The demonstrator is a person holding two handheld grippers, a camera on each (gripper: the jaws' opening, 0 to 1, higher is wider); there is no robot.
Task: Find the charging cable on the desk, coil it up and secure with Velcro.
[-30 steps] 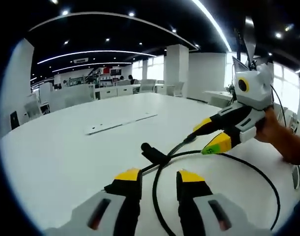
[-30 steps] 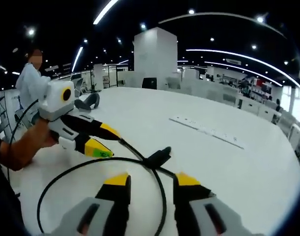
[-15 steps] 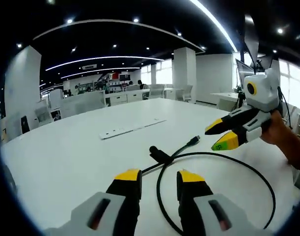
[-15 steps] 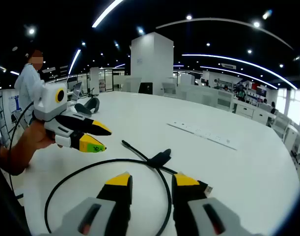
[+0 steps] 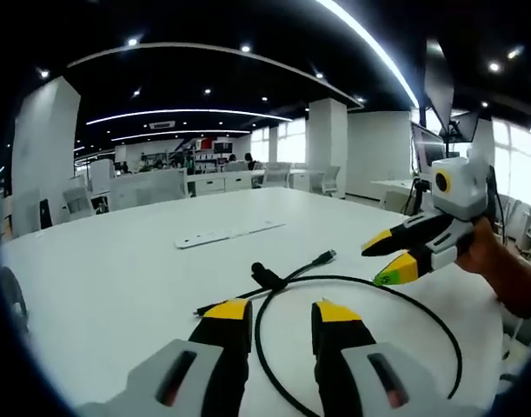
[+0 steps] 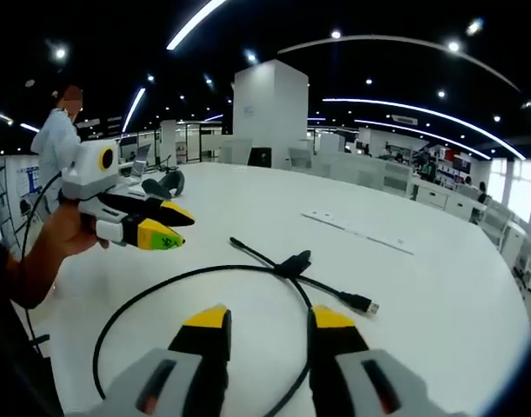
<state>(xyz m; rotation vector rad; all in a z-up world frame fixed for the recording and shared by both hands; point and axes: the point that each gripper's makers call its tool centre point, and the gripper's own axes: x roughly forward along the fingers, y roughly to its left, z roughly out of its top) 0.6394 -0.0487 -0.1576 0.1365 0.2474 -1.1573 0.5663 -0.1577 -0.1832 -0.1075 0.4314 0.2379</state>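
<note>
A black cable lies in one wide loop on the white surface, well in from its edges, its two ends crossing where a dark strap sits on it. One plug end points out past the loop. In the left gripper view the left tongs hang just above the near side of the loop, jaws apart with nothing between them. In the right gripper view the right tongs hover the same way, parted and holding nothing, the loop passing below them. Each view shows the other tongs held in a hand, off the surface beside the loop. A flat white strip lies farther toward the far edge.
</note>
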